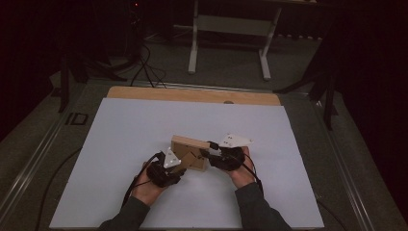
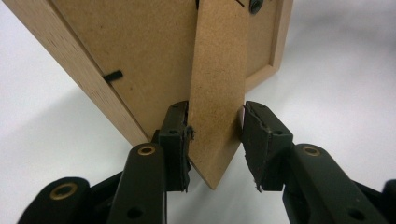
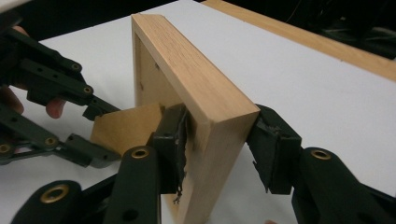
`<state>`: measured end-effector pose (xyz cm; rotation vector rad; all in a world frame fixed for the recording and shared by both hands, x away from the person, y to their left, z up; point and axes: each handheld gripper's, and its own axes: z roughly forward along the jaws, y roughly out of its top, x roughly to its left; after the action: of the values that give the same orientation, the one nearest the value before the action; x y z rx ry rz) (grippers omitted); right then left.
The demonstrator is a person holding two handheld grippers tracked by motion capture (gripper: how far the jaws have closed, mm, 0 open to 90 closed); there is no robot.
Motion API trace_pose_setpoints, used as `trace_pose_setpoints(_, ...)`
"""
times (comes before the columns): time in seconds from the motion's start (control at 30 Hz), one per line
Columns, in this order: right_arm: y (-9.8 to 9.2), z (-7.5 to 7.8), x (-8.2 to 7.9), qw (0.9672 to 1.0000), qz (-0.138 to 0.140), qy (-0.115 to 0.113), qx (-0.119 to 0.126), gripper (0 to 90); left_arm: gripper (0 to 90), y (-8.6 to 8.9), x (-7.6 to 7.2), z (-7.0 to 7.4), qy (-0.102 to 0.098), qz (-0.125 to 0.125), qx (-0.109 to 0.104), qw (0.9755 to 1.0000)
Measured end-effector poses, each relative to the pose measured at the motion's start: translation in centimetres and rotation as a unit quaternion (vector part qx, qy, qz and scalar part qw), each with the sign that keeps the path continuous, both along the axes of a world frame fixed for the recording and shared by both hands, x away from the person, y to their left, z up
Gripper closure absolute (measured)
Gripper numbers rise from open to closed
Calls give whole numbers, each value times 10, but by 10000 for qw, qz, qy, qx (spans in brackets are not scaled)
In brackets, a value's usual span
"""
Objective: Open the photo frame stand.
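A light wooden picture frame (image 1: 190, 150) stands tilted on the white sheet (image 1: 134, 130), its brown fibreboard back (image 2: 140, 51) toward me. A fibreboard stand leg (image 2: 217, 84) hangs from that back. My left gripper (image 2: 215, 135) is shut on the lower end of the leg, one pad on each face. From the right gripper view, the left gripper (image 3: 93, 133) shows gripping the leg (image 3: 126, 126) behind the frame. My right gripper (image 3: 217, 140) is shut across the frame's thick side rail (image 3: 187, 65). Seen from above, the left gripper (image 1: 182, 166) and right gripper (image 1: 208, 150) flank the frame.
The white sheet covers a table with a bare wooden strip (image 1: 192, 95) along its far edge. Beyond it stand a white-legged bench (image 1: 231, 29) and dark stands with cables (image 1: 144, 67) on the floor. The person's sleeves (image 1: 255, 207) enter from the bottom.
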<state>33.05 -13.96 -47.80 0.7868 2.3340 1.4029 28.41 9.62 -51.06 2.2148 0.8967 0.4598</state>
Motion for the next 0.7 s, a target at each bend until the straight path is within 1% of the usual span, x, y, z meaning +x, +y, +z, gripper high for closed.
trace_pose_setpoints(0.07, 2, 1, -2, 9999, 5, -105, -46, 584, 660, 1, 2, -1, 19, 73, -52, 10000)
trace_pose_setpoints(0.17, 6, 1, -4, 9997, -46, -184, -130, 583, 660, 0, 2, -3, 18, 119, -37, 9999)
trace_pose_setpoints(0.43, 7, 0, -4, 9996, -65, -232, -132, 576, 667, -1, 3, -5, -3, 162, -32, 9999)
trace_pose_setpoints(0.57, 7, 0, -3, 9997, -80, -197, -105, 568, 668, -2, 2, -5, -14, 179, -44, 9998)
trace_pose_setpoints(0.7, 6, 0, -3, 9999, -39, -138, -27, 543, 668, -2, 1, -6, 29, 186, -125, 9997)
